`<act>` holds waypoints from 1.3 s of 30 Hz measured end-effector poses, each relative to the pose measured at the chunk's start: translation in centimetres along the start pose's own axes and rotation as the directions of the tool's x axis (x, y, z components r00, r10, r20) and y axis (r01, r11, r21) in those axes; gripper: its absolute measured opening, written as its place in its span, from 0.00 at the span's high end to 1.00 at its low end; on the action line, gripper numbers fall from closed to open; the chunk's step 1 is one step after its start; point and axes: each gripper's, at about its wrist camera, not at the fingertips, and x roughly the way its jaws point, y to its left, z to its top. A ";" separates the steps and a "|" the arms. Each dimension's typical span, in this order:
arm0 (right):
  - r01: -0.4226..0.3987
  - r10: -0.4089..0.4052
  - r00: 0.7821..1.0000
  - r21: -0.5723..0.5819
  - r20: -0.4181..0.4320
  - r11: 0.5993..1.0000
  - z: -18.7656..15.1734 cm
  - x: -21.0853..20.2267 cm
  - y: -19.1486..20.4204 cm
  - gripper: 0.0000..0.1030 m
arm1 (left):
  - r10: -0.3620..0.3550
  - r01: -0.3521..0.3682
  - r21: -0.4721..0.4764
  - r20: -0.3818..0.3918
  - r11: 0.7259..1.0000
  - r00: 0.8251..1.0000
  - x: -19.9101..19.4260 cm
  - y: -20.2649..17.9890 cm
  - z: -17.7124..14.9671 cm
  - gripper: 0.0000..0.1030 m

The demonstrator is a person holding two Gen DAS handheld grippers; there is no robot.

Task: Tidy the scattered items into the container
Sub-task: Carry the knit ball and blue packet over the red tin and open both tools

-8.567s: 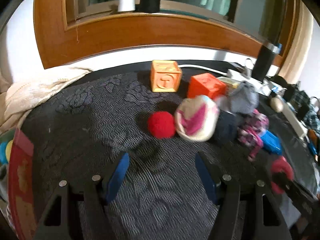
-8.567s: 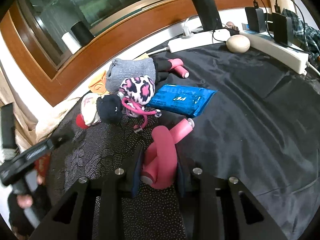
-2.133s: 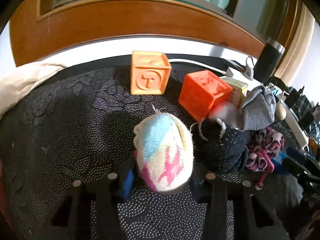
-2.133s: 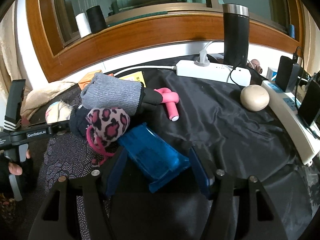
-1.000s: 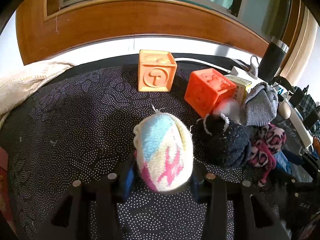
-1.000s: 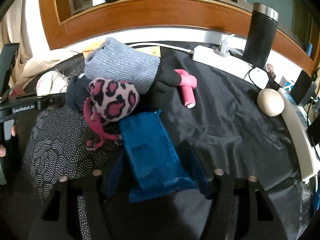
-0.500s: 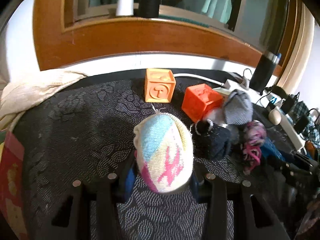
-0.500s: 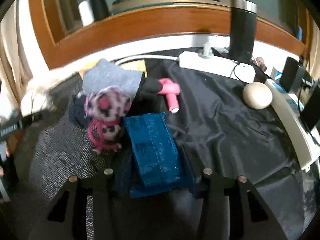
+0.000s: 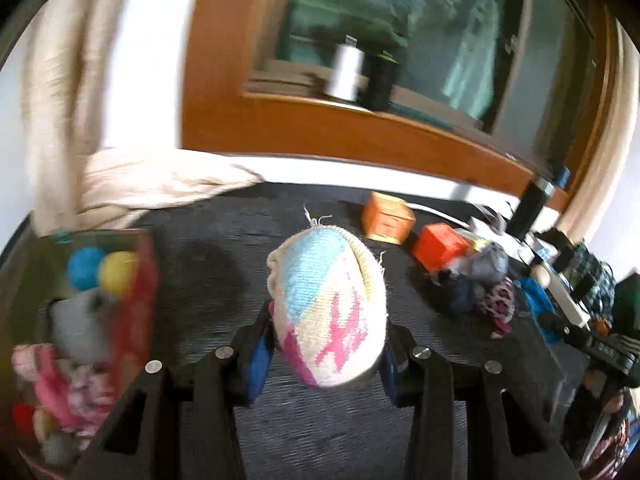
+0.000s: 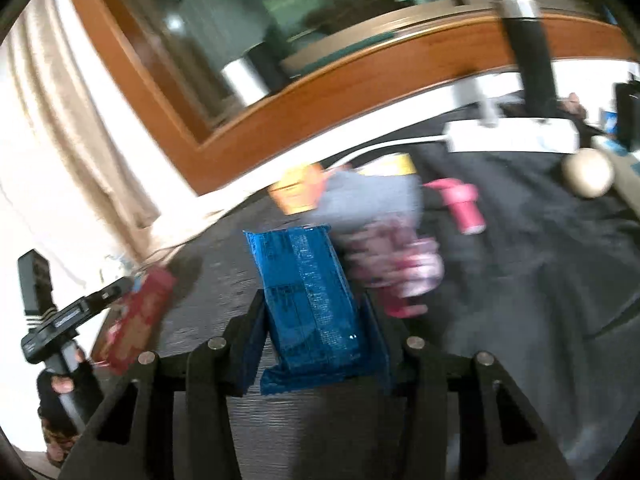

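In the left wrist view my left gripper point(image 9: 326, 344) is shut on a rolled pastel sock point(image 9: 328, 308), white with blue, yellow and pink, held above the dark table. A red container point(image 9: 140, 312) at the left holds a blue ball, a yellow ball and soft items. In the right wrist view my right gripper point(image 10: 316, 328) is shut on a blue packet point(image 10: 308, 300) lifted off the table. The same red container point(image 10: 140, 316) shows at the left, beside the other gripper and a hand. Orange blocks point(image 9: 386, 222), a grey sock point(image 10: 372, 200) and a leopard-print roll point(image 10: 400, 272) lie scattered.
A pink curved toy point(image 10: 464, 208), a beige egg-shaped object point(image 10: 588, 178), a white power strip point(image 10: 512, 138) and a black flask point(image 10: 532, 64) stand at the back right. A cream cloth point(image 9: 160, 184) drapes at the back left under the wooden window frame.
My left gripper has swung left and up with the sock, bringing the red container into view. My right gripper has lifted and turned left with the blue packet.
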 end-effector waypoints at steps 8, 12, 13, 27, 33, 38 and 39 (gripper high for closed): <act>-0.204 0.195 0.974 -0.071 -0.117 0.976 -0.6 5.6 10.9 0.52 | 0.143 -0.136 -0.130 0.045 0.982 0.989 -3.8 11.0 0.6 0.55; -0.267 0.249 0.952 -0.082 -0.179 0.960 -1.1 8.7 15.3 0.52 | 0.183 -0.174 -0.188 0.032 0.967 0.983 -4.3 16.0 1.2 0.55; -0.279 0.258 0.946 -0.086 -0.197 0.956 -1.3 9.6 16.6 0.52 | 0.184 -0.176 -0.194 0.026 0.965 0.983 -4.2 16.8 1.4 0.55; -0.344 0.295 0.903 -0.113 -0.311 0.932 -1.4 18.1 26.8 0.52 | 0.070 -0.072 -0.370 -0.018 0.926 0.997 -3.5 23.7 0.8 0.33; -0.333 0.278 0.897 -0.113 -0.343 0.936 -1.5 20.6 29.1 0.52 | 0.151 -0.109 -0.382 0.082 0.918 0.985 -6.6 24.4 0.9 0.33; -0.324 0.256 0.900 -0.150 -0.352 0.934 -1.7 22.4 31.5 0.52 | 0.161 -0.101 -0.420 0.112 0.902 0.981 -7.6 25.6 1.0 0.33; -0.322 0.251 0.902 -0.160 -0.353 0.933 -1.8 22.8 32.1 0.52 | 0.162 -0.099 -0.426 0.114 0.900 0.980 -7.8 25.7 0.9 0.33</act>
